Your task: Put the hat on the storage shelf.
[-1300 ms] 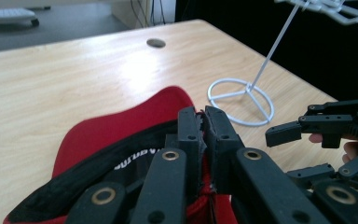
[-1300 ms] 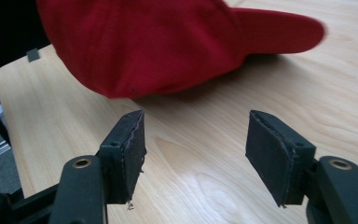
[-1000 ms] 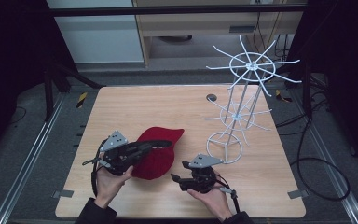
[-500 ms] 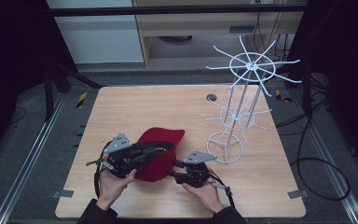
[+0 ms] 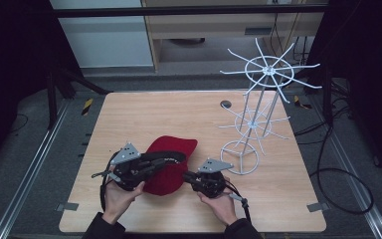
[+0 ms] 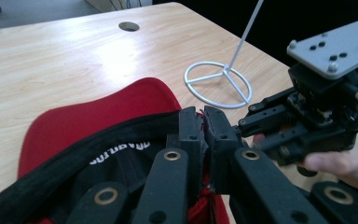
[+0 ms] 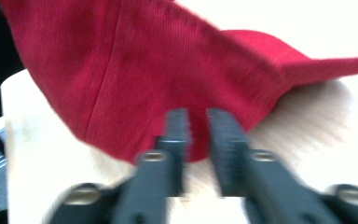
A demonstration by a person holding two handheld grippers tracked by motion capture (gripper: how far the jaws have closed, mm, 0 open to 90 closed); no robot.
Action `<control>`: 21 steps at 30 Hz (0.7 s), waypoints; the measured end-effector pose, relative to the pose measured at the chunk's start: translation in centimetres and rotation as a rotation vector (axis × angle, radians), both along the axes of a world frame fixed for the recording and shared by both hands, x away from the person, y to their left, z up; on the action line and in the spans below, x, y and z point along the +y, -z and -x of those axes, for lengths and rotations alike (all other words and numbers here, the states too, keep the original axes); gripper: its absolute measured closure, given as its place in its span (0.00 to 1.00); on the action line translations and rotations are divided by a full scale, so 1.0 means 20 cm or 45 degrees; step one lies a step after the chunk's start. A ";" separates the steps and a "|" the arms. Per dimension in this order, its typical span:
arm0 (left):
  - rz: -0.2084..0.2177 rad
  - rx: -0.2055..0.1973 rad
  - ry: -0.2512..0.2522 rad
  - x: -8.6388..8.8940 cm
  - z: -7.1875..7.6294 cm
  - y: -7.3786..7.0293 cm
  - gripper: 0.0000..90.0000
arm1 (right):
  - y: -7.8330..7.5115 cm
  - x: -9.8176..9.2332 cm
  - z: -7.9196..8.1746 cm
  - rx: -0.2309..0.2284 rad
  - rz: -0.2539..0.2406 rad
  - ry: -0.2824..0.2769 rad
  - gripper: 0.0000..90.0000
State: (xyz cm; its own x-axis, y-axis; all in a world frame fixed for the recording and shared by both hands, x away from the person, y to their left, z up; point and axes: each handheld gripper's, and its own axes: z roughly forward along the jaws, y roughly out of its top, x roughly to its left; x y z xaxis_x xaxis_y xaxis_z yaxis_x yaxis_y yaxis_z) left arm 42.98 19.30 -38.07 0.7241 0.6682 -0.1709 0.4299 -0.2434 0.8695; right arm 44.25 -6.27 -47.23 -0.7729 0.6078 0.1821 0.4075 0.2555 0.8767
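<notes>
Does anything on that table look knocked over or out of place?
Mostly no. The white wire rack stands upright with bare prongs. The red cap looks odd: it's tipped up off the table, its black inner band showing, pinched at the rim by the left gripper.

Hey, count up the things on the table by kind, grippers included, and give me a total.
Red cap: 1
White wire rack: 1
Handheld grippers: 2, left gripper and right gripper
Total: 4

The right hand-held gripper [image 5: 195, 178] is closing in on the red cap [image 5: 171, 158], while the left hand-held gripper [image 5: 171, 162] is lifting its rim.
</notes>
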 end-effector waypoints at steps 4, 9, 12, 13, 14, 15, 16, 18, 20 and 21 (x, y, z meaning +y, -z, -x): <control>0.024 -0.015 -0.022 0.02 0.00 -0.02 0.96 | 0.01 -0.01 0.01 0.016 0.027 -0.001 0.59; 0.040 -0.030 -0.041 0.04 0.00 -0.03 0.96 | 0.01 -0.02 0.02 0.001 0.032 0.000 0.43; 0.048 -0.053 -0.048 0.03 -0.01 -0.05 0.96 | 0.03 0.00 0.03 0.019 0.033 -0.019 0.37; 0.044 -0.065 -0.053 0.03 -0.01 -0.06 0.97 | 0.04 0.01 0.03 0.025 0.030 -0.025 0.36; 0.044 -0.065 -0.053 0.03 -0.01 -0.06 0.97 | 0.04 0.01 0.03 0.025 0.030 -0.025 0.36; 0.051 -0.072 -0.059 0.03 -0.01 -0.07 0.97 | 0.04 0.02 0.03 0.035 0.026 -0.028 0.36; 0.078 -0.082 -0.068 0.03 -0.01 -0.10 0.97 | 0.04 0.03 0.04 0.046 0.016 -0.044 0.34; 0.092 -0.089 -0.073 0.03 -0.02 -0.11 0.97 | 0.04 0.04 0.04 0.051 0.001 -0.053 0.33; 0.107 -0.103 -0.078 -0.01 -0.03 -0.15 0.97 | 0.04 0.05 0.05 0.044 -0.007 -0.068 0.32; 0.111 -0.107 -0.072 -0.02 -0.03 -0.17 0.97 | 0.04 0.06 0.05 0.045 -0.021 -0.082 0.32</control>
State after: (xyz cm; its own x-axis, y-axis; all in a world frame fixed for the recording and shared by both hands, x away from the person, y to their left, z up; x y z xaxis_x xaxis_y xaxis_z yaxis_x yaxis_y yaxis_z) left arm 43.51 18.81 -34.77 0.6998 0.6938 -0.1702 0.3652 -0.1427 0.9199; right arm 43.21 -5.14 -48.00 -0.8033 0.5537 0.2194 0.4214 0.2680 0.8664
